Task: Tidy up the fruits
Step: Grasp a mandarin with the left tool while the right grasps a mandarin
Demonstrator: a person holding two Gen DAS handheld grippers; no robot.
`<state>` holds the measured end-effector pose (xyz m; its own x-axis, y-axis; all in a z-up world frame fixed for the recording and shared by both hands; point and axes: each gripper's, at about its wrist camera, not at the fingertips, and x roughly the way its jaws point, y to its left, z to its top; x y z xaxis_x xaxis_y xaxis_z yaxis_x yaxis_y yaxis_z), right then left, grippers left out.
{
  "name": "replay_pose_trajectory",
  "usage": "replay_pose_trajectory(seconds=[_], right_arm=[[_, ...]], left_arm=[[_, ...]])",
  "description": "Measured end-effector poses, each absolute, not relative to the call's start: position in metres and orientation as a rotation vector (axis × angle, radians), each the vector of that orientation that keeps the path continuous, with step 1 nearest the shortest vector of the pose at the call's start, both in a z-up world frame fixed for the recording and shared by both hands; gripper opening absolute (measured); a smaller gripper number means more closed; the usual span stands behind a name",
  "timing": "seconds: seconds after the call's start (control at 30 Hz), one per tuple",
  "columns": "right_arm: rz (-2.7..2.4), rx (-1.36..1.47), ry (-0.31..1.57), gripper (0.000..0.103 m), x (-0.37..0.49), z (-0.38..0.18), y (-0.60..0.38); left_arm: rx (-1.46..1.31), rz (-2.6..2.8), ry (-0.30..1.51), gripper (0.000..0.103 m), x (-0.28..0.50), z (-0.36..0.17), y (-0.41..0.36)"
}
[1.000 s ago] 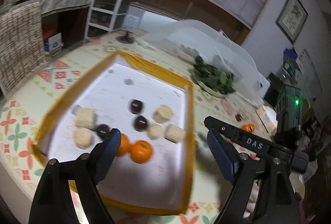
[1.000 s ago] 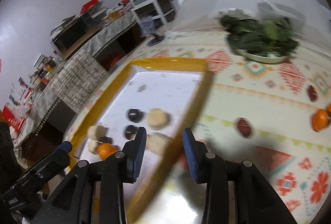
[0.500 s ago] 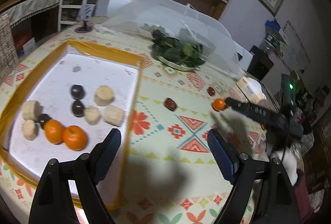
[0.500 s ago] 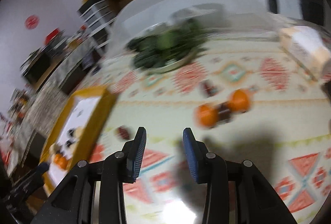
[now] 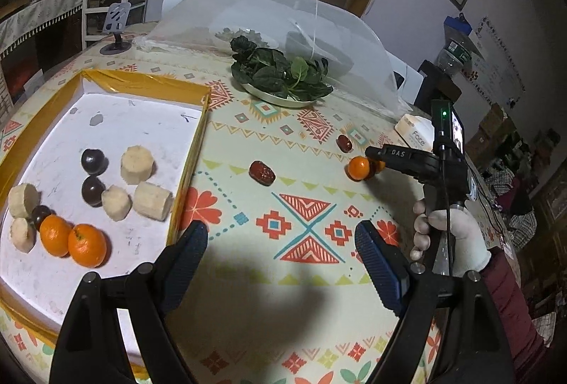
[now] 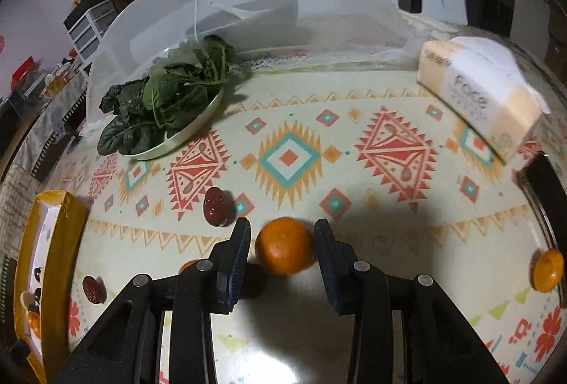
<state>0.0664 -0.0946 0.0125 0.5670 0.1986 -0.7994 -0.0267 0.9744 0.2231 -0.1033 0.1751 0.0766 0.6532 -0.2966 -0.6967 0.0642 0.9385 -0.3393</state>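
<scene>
A yellow-rimmed white tray [image 5: 193, 150] at the left holds banana pieces [image 5: 137, 165], dark round fruits [image 5: 94, 160] and two oranges [image 5: 86, 245]. My left gripper [image 5: 280, 242] hangs open and empty over the patterned cloth just right of the tray. A red date [image 5: 261, 173] lies ahead of it. My right gripper [image 6: 282, 242] is low on the table with a loose orange [image 6: 285, 249] between its fingers. A slim gap shows at the left pad, so it is not clamped. A second date [image 6: 214, 206] lies just left of that gripper.
A plate of green leaves [image 6: 166, 107] sits at the back under the edge of a mesh food cover [image 5: 283, 18]. A tissue pack [image 6: 478, 100] lies at the right, and another orange [image 6: 547, 268] sits near the table's right edge. A gloved hand [image 5: 450, 231] holds the right gripper.
Both grippers have swung right, away from the tray and over the cloth. The right gripper has come down around the loose orange. Neither gripper's finger gap has changed.
</scene>
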Motion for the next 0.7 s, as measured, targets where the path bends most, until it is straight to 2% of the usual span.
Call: replay_pose_trajectory(seconds=[0.27,0.53,0.6,0.67,0.7], right_arm=[[0.168,0.294,0.945,0.036,0.041,0.011,-0.121],[0.19,0.336,0.786,0.036,-0.005,0.023,-0.147],[0.196,0.381,0.767,0.036,-0.004,0.023,-0.157],[0.198,0.406,0.769,0.036,-0.004,0.02,-0.164],[0.197,0.413,0.78,0.036,-0.002,0.017,-0.166]], left_arm=[[-0.286,-0.254,0.857,0.085,-0.068,0.075,0.142],[-0.387,-0.335,0.937,0.084,0.002,0.047,0.094],[-0.396,-0.332,0.947,0.075,0.018,0.041,0.084],[-0.395,-0.343,0.967,0.061,0.033,0.034,0.073],[-0.391,-0.351,0.972,0.061,0.039,0.031,0.067]])
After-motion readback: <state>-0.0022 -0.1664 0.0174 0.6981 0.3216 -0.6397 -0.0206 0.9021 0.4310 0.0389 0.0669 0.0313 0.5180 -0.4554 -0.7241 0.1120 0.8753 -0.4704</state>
